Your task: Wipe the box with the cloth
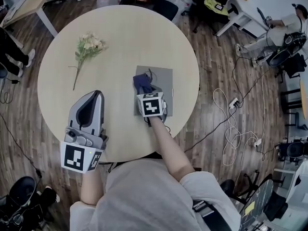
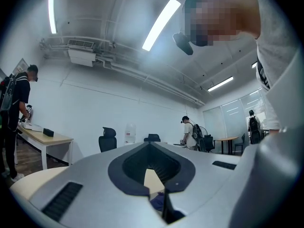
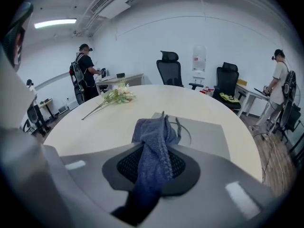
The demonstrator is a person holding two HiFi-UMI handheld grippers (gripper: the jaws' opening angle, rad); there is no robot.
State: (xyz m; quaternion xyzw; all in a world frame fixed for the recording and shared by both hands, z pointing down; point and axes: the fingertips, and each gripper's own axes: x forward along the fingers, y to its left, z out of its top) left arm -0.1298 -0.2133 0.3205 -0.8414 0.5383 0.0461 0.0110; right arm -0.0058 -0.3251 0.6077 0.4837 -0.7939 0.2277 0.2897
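We've got the R gripper (image 3: pixel 153 170) jaws clamped on the blue cloth (image 3: pixel 154 141), which is bunched on the flat grey box (image 1: pixel 162 79) by its left edge. L gripper (image 1: pixel 97 96) jaws are together w/ nothing btwn. It lies on the round table (image 1: pixel 120 32), left of the box. Flower sprig (image 1: pixel 88 46) is farther back.

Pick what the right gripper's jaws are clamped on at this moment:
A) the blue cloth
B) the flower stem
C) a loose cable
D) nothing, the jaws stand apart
A: the right gripper view shows the blue cloth pinched between the jaws of the right gripper, bunched over the grey box, while the flowers lie apart on the table.
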